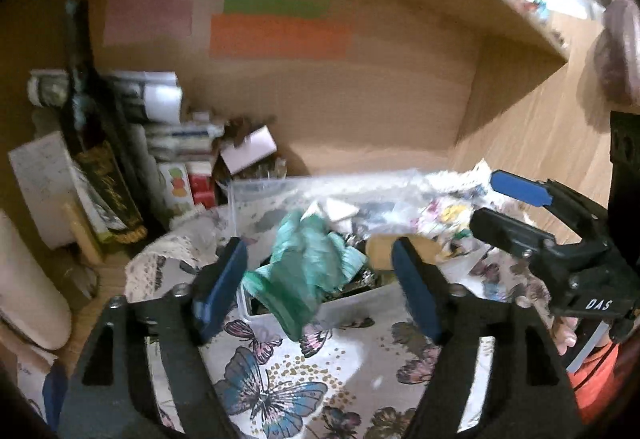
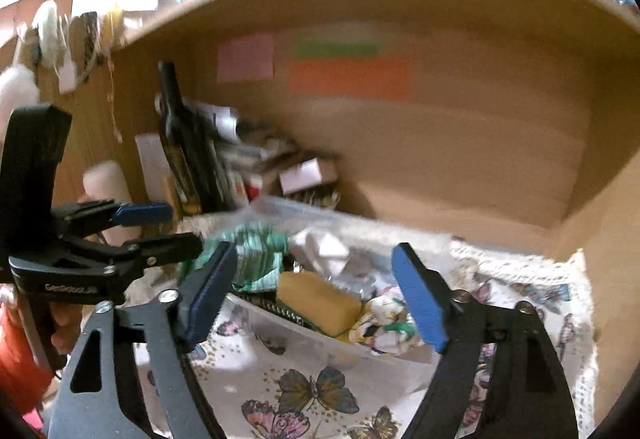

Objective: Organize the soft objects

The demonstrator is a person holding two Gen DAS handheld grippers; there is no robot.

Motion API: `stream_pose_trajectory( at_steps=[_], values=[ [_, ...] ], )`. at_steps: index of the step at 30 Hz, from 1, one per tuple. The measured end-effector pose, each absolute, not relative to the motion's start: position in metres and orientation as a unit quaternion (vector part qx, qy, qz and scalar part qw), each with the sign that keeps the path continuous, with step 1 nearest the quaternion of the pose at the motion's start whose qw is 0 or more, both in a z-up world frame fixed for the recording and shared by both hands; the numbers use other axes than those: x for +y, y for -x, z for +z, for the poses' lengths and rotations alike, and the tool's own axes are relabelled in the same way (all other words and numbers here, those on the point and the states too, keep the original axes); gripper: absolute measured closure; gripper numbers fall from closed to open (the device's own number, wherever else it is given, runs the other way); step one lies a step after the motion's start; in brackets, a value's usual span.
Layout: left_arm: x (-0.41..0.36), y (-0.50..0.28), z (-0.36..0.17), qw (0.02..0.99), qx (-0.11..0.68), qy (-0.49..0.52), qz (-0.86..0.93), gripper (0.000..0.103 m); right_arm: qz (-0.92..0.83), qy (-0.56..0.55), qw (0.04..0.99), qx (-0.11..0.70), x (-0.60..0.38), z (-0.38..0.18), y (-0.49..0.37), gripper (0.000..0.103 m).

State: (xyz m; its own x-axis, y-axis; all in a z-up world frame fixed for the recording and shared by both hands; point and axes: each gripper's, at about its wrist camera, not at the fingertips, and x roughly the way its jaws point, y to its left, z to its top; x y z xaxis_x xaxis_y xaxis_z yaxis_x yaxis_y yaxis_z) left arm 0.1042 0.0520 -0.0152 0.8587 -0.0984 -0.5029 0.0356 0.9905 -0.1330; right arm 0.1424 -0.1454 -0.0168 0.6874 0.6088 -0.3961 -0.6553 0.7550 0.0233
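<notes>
A clear plastic bin (image 1: 344, 309) sits on a butterfly-print cloth (image 1: 280, 391) inside a wooden cubby. A green striped cloth (image 1: 308, 267) hangs over its near rim; it also shows in the right wrist view (image 2: 256, 259). A yellow sponge (image 2: 320, 303), white crumpled paper (image 2: 320, 251) and a flowered cloth (image 2: 384, 319) lie in the bin (image 2: 304, 331). My left gripper (image 1: 320, 279) is open, its fingers either side of the green cloth. My right gripper (image 2: 316, 295) is open over the sponge; it also shows in the left wrist view (image 1: 508, 207).
A dark bottle (image 1: 92, 143), stacked boxes and papers (image 1: 176, 143) and a small open carton (image 1: 248, 151) crowd the cubby's left rear. Pink, green and orange sticky notes (image 1: 280, 35) are on the back wall. The cubby's right wall (image 2: 600, 223) is close.
</notes>
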Motion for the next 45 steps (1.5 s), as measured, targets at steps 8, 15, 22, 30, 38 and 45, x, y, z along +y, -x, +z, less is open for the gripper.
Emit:
stream_pose_trajectory(
  at_steps=[8, 15, 22, 30, 38, 45],
  values=[
    [0.034, -0.049, 0.017, 0.983, 0.18, 0.026, -0.02, 0.001, 0.332, 0.037, 0.932, 0.139, -0.168, 0.008, -0.108, 0.0],
    [0.025, -0.023, 0.026, 0.989, 0.144, 0.019, -0.009, 0.0, 0.322, 0.025, 0.94, 0.11, -0.175, 0.012, -0.086, 0.0],
    [0.022, -0.017, 0.025, 0.99, 0.137, 0.016, -0.008, 0.0, 0.32, 0.017, 0.941, 0.106, -0.184, 0.012, -0.077, 0.0],
    [0.016, -0.015, 0.025, 0.991, 0.133, 0.008, -0.012, 0.0, 0.324, 0.017, 0.94, 0.107, -0.184, 0.011, -0.076, 0.0],
    [0.015, -0.016, 0.025, 0.991, 0.131, 0.004, -0.013, 0.0, 0.326, 0.016, 0.939, 0.106, -0.182, 0.011, -0.076, 0.0],
    [0.015, -0.017, 0.025, 0.992, 0.129, 0.007, -0.011, 0.0, 0.327, 0.015, 0.939, 0.105, -0.182, 0.011, -0.076, 0.0]
  ],
)
